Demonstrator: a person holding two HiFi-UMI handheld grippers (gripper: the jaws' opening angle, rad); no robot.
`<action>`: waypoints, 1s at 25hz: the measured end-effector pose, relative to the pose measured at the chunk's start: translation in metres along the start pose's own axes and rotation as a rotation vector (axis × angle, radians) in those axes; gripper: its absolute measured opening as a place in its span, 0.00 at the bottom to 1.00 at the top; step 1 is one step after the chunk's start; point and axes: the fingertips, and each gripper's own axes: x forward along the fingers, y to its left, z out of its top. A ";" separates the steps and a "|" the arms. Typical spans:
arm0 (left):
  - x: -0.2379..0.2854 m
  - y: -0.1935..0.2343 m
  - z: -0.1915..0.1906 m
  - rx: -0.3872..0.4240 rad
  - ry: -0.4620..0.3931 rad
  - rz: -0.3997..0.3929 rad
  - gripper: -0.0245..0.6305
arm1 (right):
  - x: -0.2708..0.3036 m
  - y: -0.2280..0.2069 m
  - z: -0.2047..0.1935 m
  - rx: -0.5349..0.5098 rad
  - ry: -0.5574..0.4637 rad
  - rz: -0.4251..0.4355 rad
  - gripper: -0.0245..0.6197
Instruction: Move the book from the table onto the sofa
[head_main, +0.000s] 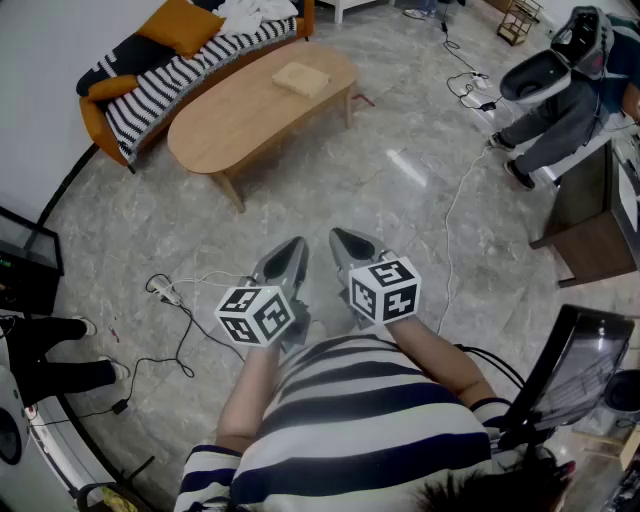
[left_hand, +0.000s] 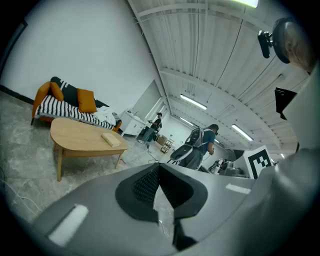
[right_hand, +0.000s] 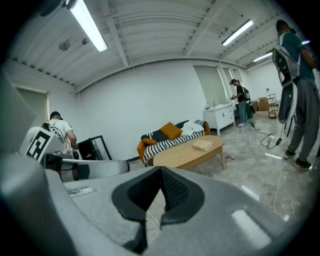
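Observation:
A pale tan book (head_main: 301, 79) lies on the oval wooden table (head_main: 240, 115), towards its far end; it also shows as the book (left_hand: 113, 140) and the book (right_hand: 203, 145) in the two gripper views. Behind the table stands the sofa (head_main: 150, 70) with a striped black-and-white cover and orange cushions. My left gripper (head_main: 295, 246) and right gripper (head_main: 341, 238) hover side by side over the floor, well short of the table, both pointing towards it. Both are shut with nothing between their jaws.
Cables (head_main: 175, 300) trail across the marble floor to my left and a white cable (head_main: 455, 210) to my right. A bent-over person with a backpack (head_main: 560, 90) stands at the right by a dark cabinet (head_main: 590, 220). White cloth (head_main: 258, 14) lies on the sofa's far end.

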 end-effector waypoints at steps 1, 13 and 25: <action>0.000 -0.001 -0.002 0.001 0.001 0.000 0.03 | -0.001 -0.001 -0.002 0.001 0.003 -0.002 0.03; -0.002 0.000 -0.004 -0.009 0.005 0.002 0.03 | -0.004 -0.003 -0.014 0.046 0.006 0.000 0.03; -0.013 0.009 -0.006 0.024 0.045 -0.038 0.03 | 0.009 0.011 -0.019 0.059 -0.002 -0.020 0.03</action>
